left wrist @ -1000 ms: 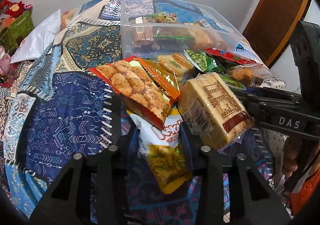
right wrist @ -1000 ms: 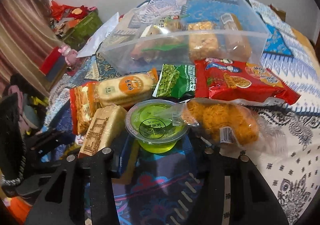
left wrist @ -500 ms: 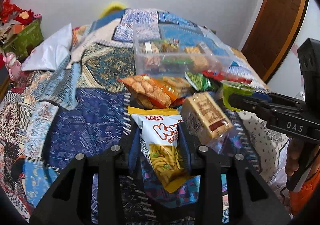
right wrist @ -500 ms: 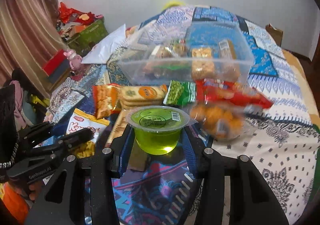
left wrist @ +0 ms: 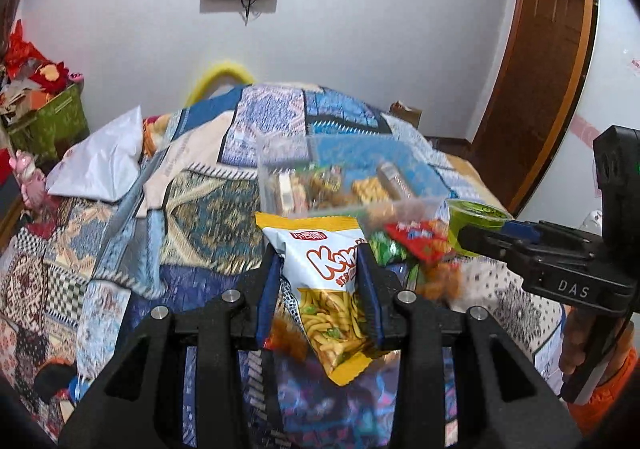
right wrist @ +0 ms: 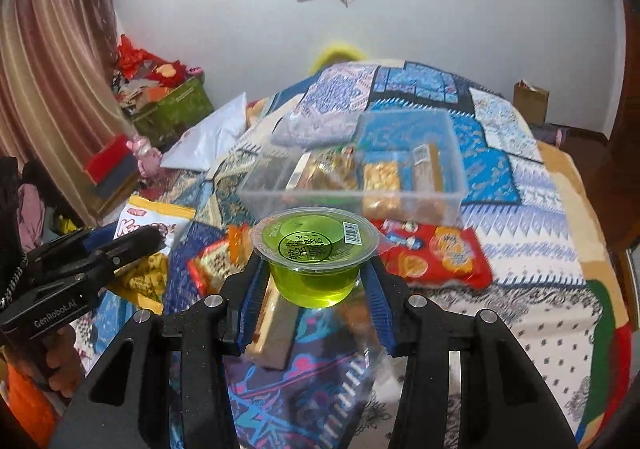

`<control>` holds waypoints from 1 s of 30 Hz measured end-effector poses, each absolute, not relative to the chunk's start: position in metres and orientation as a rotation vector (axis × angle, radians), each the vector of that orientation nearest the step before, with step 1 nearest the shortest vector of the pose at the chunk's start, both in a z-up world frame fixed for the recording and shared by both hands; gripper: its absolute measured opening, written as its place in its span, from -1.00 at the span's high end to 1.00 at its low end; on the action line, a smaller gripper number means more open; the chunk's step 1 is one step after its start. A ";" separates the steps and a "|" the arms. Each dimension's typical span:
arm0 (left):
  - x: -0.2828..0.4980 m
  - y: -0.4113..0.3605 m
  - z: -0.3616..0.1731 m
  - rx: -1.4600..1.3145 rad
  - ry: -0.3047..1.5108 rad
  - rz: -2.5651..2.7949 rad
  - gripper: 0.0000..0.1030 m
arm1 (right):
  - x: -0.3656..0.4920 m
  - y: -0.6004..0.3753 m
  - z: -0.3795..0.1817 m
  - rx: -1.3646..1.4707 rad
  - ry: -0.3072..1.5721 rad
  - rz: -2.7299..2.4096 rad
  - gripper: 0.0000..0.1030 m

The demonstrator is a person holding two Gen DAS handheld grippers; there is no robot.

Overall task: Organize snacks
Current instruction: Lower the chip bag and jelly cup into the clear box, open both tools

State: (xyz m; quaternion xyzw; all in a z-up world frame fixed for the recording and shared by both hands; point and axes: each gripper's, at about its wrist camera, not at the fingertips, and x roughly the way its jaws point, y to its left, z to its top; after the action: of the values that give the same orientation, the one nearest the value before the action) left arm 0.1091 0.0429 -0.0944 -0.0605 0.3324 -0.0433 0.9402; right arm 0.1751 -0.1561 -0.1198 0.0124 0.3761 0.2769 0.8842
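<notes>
Left tongs (left wrist: 320, 269) clamp chip bag (left wrist: 324, 289); right tongs (right wrist: 316, 281) clamp jelly cup (right wrist: 316, 249)

Black left gripper (left wrist: 320, 281), blue-padded, with 4 silver screws; orange sleeve (left wrist: 608, 397); white "DAS" lettering.

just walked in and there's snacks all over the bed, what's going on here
A person is sorting snacks on a patchwork bedspread with a handheld gripper in each hand. The left gripper is shut on a white and yellow chip bag, held off the bed. The right gripper is shut on a green jelly cup, also held up. Ahead sits a clear plastic bin with several snacks already inside. More packets, including a red bag, lie loose in front of it.
</notes>
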 end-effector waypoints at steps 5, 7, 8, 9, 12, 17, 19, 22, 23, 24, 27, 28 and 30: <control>0.137 0.040 -0.089 -0.122 0.656 -0.095 0.29 | 0.189 -0.162 -0.107 0.041 0.742 0.559 0.15; 0.148 0.039 -0.089 -0.122 0.650 -0.091 0.29 | 0.196 -0.162 -0.104 0.046 0.729 0.549 0.15; 0.155 0.039 -0.090 -0.125 0.652 -0.089 0.29 | 0.200 -0.163 -0.103 0.047 0.725 0.545 0.15; 0.161 0.039 -0.090 -0.128 0.654 -0.088 0.29 | 0.204 -0.163 -0.103 0.049 0.722 0.541 0.15; 0.184 0.040 -0.096 -0.134 0.666 -0.073 0.29 | 0.218 -0.164 -0.105 0.053 0.722 0.533 0.15; 0.216 0.046 -0.107 -0.150 0.687 -0.050 0.29 | 0.242 -0.160 -0.115 0.040 0.742 0.519 0.15; 0.227 0.047 -0.110 -0.144 0.694 -0.039 0.29 | 0.254 -0.159 -0.120 0.040 0.756 0.515 0.15; 0.241 0.047 -0.117 -0.132 0.709 -0.032 0.29 | 0.268 -0.157 -0.127 0.046 0.779 0.518 0.15; 0.246 0.046 -0.119 -0.130 0.713 -0.032 0.29 | 0.270 -0.157 -0.129 0.046 0.787 0.518 0.15; 0.248 0.045 -0.120 -0.127 0.717 -0.030 0.29 | 0.274 -0.156 -0.132 0.042 0.795 0.517 0.15; 0.260 0.042 -0.127 -0.115 0.730 -0.022 0.29 | 0.284 -0.152 -0.138 0.026 0.815 0.505 0.15; 0.265 0.041 -0.129 -0.107 0.737 -0.016 0.29 | 0.287 -0.152 -0.140 0.023 0.822 0.505 0.15; 0.273 0.040 -0.134 -0.096 0.749 -0.011 0.29 | 0.291 -0.151 -0.145 0.020 0.834 0.502 0.15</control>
State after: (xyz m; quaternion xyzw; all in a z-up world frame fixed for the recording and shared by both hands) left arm 0.2727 0.0400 -0.1338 -0.0468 0.3657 -0.0055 0.9295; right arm 0.2913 -0.1506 -0.1447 0.0097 0.4009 0.2411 0.8838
